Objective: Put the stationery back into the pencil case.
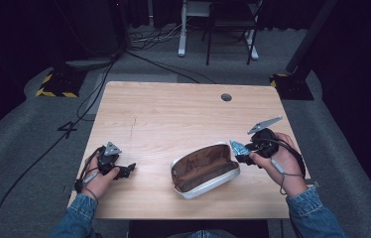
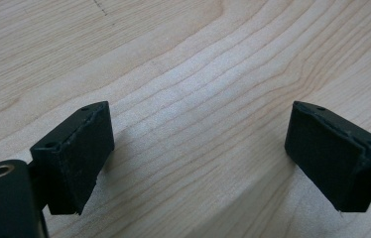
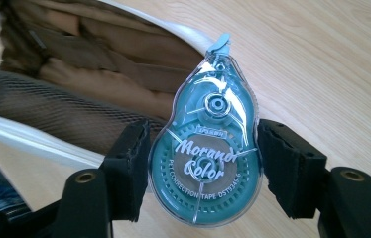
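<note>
Correction tape [image 3: 206, 148] sits clamped across its wide body in the right gripper [image 1: 242, 151], just beside the open pencil case [image 1: 204, 170] on the table [image 1: 173, 109]. Step in hand, apparently: carry toward the case mouth. Next move likely requires lowering inside before release. Left gripper [image 2: 196, 153] rests apart, jaws spread, holding nothing.

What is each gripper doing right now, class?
Left gripper: open, empty, over the wooden table.
Right gripper: shut on the teal teardrop-shaped plastic correction tape dispenser.
</note>
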